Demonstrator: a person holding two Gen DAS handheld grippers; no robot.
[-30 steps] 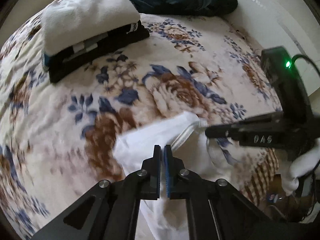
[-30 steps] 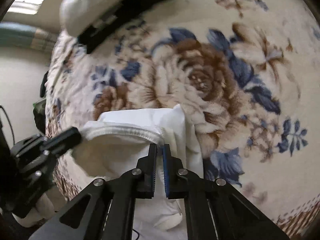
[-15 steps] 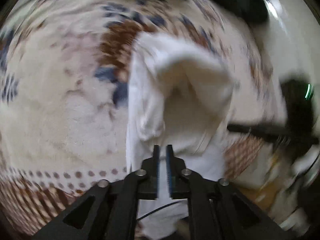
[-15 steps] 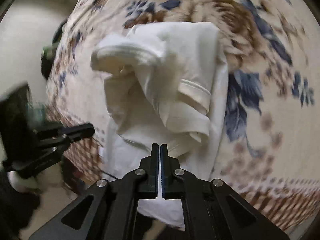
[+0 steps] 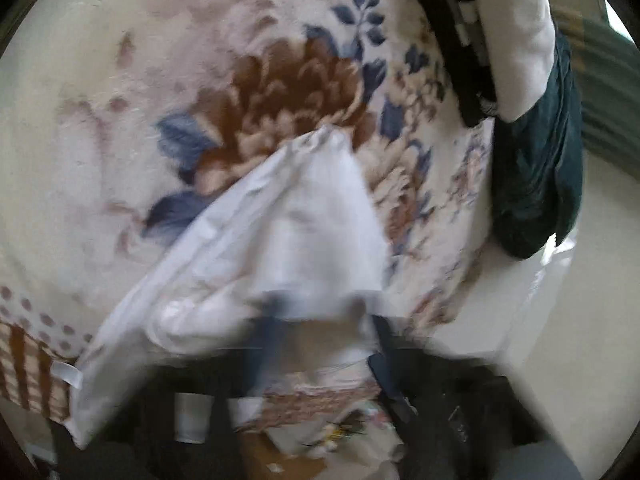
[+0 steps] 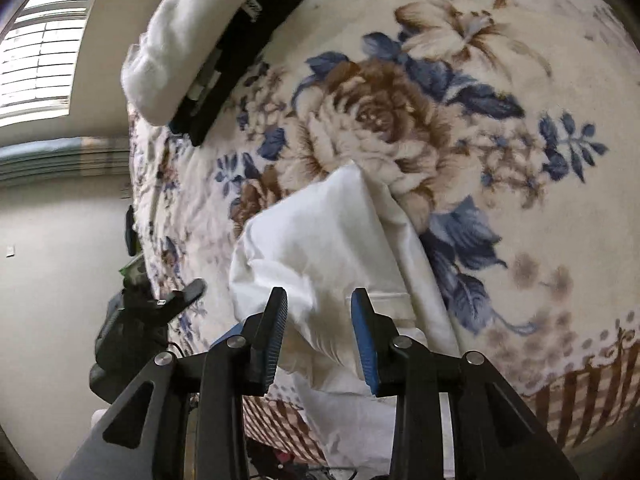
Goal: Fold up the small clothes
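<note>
Since the earlier frames, right gripper [image 6: 318, 330] jaws have been opening, white garment [image 6: 320, 248] lying between, unpinched, on the flowered blanket [image 6: 500, 80] near its edge. Left gripper [image 6: 176, 296]: closed; holding anything, cannot tell. Advice: smooth the folded flap before regripping.

The garment [image 6: 320, 248] lies on the blanket [image 6: 480, 80] at lower centre of the right wrist view, its near end draped over the blanket's edge. The folded stack [image 6: 200, 52] sits at upper left — well apart. The left gripper [image 6: 188, 292] stands left of the garment.
</note>
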